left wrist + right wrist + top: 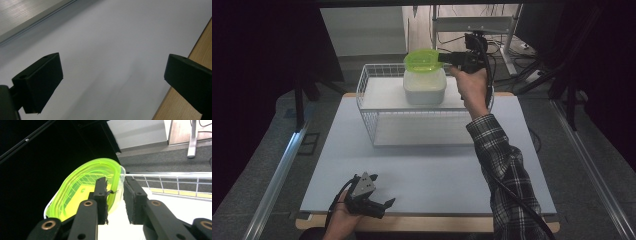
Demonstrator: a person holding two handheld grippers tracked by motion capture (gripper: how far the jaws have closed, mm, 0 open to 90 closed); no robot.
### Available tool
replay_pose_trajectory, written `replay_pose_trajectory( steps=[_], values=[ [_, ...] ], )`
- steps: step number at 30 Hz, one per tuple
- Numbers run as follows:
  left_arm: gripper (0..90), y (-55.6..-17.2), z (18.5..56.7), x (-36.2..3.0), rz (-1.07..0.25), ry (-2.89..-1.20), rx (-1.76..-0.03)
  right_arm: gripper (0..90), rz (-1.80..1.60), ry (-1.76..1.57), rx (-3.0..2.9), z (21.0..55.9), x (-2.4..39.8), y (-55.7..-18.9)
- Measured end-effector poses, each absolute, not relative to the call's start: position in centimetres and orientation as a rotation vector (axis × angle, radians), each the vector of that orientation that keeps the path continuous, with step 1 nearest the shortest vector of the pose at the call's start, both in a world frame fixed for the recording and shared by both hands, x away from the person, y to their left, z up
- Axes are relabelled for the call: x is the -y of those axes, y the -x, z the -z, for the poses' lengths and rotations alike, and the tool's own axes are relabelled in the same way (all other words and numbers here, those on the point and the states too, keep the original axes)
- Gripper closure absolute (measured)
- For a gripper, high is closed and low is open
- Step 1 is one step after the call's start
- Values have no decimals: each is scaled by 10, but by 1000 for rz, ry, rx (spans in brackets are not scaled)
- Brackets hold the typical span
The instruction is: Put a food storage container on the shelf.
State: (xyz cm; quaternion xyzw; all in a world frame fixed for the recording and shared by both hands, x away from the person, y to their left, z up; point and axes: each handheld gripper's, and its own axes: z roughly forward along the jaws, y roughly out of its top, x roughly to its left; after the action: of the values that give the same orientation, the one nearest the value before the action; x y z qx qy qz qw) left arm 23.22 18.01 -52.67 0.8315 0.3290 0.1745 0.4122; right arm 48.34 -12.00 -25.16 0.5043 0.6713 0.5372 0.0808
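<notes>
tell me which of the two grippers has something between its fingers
The right gripper, raised over the wire basket, has the rim of the green lid between its fingers above the white container. The left gripper rests near the table's front edge with nothing between its fingers.

lid (422, 59): translucent lime green. box (425, 86): milky white. wire basket (373, 125): white. desk (422, 170): pale blue-grey top, light wood edge. sleeve (507, 170): black-and-white plaid. right tool (115, 202) and left tool (379, 205): black.
</notes>
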Motion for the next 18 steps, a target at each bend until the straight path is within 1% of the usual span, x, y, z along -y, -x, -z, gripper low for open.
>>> replay_pose_trajectory(
  steps=[4, 7, 9, 13, 18],
  values=[
    [17, -232, 527, -180, -439, -2095, -827, 710, -1599, -1513, -2006, 254, 121, -485],
    [17, -232, 527, -180, -438, -2096, -827, 652, -1603, -1507, -2005, 254, 122, -484],
    [17, -232, 527, -180, -438, -2096, -827, 578, -1613, -1492, -1999, 253, 123, -484],
    [17, -232, 527, -180, -440, -2093, -828, 390, -1634, -1440, -2024, 252, 123, -484],
    [17, -232, 527, -180, -440, -2094, -828, 248, -1675, -1394, -2072, 256, 128, -481]
  ],
)
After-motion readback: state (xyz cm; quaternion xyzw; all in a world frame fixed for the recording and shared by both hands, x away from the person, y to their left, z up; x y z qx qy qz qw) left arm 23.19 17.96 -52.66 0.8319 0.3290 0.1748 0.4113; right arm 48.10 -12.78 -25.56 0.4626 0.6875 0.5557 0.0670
